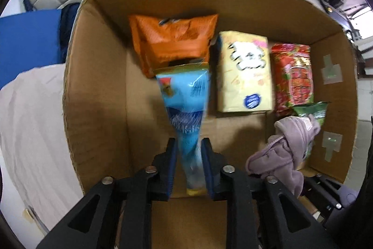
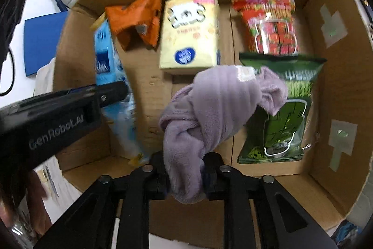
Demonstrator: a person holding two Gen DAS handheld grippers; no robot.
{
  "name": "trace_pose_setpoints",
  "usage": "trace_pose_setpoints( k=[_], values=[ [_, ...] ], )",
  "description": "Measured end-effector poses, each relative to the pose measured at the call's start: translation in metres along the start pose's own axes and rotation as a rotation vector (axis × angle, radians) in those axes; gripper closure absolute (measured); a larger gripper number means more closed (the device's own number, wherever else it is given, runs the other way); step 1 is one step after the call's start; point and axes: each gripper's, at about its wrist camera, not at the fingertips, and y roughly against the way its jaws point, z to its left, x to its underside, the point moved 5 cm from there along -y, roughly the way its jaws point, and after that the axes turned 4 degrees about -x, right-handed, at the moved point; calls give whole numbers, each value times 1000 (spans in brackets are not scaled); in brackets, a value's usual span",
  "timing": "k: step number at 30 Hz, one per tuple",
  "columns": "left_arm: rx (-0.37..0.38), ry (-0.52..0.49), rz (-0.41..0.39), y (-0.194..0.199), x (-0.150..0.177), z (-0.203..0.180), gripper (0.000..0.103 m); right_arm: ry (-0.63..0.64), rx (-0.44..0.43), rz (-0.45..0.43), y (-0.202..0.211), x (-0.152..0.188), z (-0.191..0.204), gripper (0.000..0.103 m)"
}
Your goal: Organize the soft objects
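Left gripper (image 1: 189, 167) fingers pinch a blurred blue packet (image 1: 184, 99); right gripper (image 2: 185, 175) fingers clasp a lilac cloth (image 2: 209, 113) hiding their tips.

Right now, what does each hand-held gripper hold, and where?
Left hand-held gripper: blue packet, by its lower end. Right hand-held gripper: lilac cloth, by its bunched end.

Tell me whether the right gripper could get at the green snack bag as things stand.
Probably not yet. The right gripper has the purple cloth between its fingers, and the cloth hangs over the green snack bag. The bag itself lies uncovered otherwise, close below in the cardboard box.
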Motion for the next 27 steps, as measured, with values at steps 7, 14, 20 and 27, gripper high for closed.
trace_pose_setpoints(
  k=[7,14,20,27],
  values=[
    [2,67,-37,10,12,15,70,8,50,-29,12,-2,-10,33],
    [4,106,-106,34,31,22,58,26,122,-80,41,-2,-24,16],
    [-47,114,-192,58,42,17,16,22,166,-115,56,2,-33,0],
    [-73,120,-222,68,44,23,6,19,225,-152,77,4,-45,0]
  ],
)
